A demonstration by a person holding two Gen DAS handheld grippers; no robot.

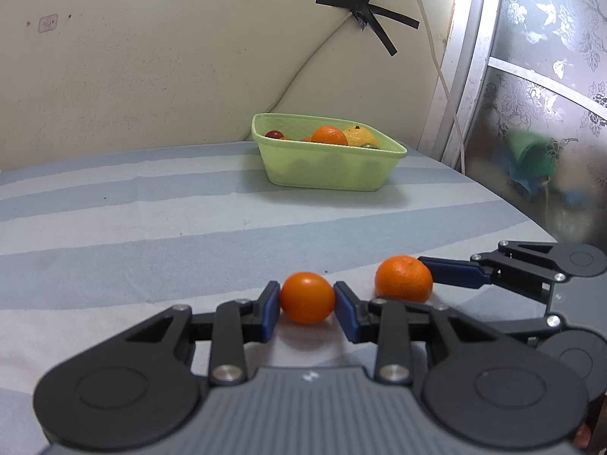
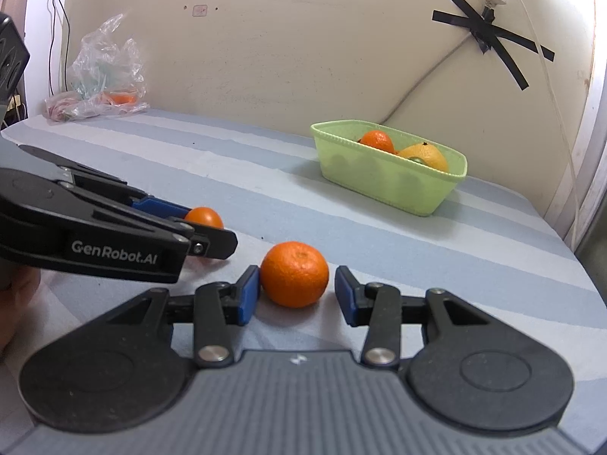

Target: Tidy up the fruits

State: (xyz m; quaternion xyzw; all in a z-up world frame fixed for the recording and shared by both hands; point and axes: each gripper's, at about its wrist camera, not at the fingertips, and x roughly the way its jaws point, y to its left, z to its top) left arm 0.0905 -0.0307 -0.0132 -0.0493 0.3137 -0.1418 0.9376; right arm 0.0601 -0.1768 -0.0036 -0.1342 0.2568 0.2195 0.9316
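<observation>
A small smooth orange fruit (image 1: pixel 308 297) lies on the striped blue cloth, and my left gripper (image 1: pixel 307 298) is shut on it, both blue pads pressed to its sides. Just to its right rests a dimpled mandarin (image 2: pixel 295 273) between the jaws of my right gripper (image 2: pixel 297 285), which stands open: the left pad touches the peel, the right pad stands off by a small gap. In the right wrist view the left gripper (image 2: pixel 206 227) comes in from the left with the small fruit (image 2: pixel 205 217). Farther back sits a light green basket (image 1: pixel 326 178) holding an orange (image 1: pixel 329 134), a yellow citrus (image 1: pixel 360 136) and smaller fruit.
A crumpled clear plastic bag (image 2: pixel 106 76) with something orange inside lies at the back left by the wall. White cables (image 1: pixel 436 57) hang down the wall behind the basket (image 2: pixel 379 185). A frosted glass door (image 1: pixel 550 113) borders the surface's right edge.
</observation>
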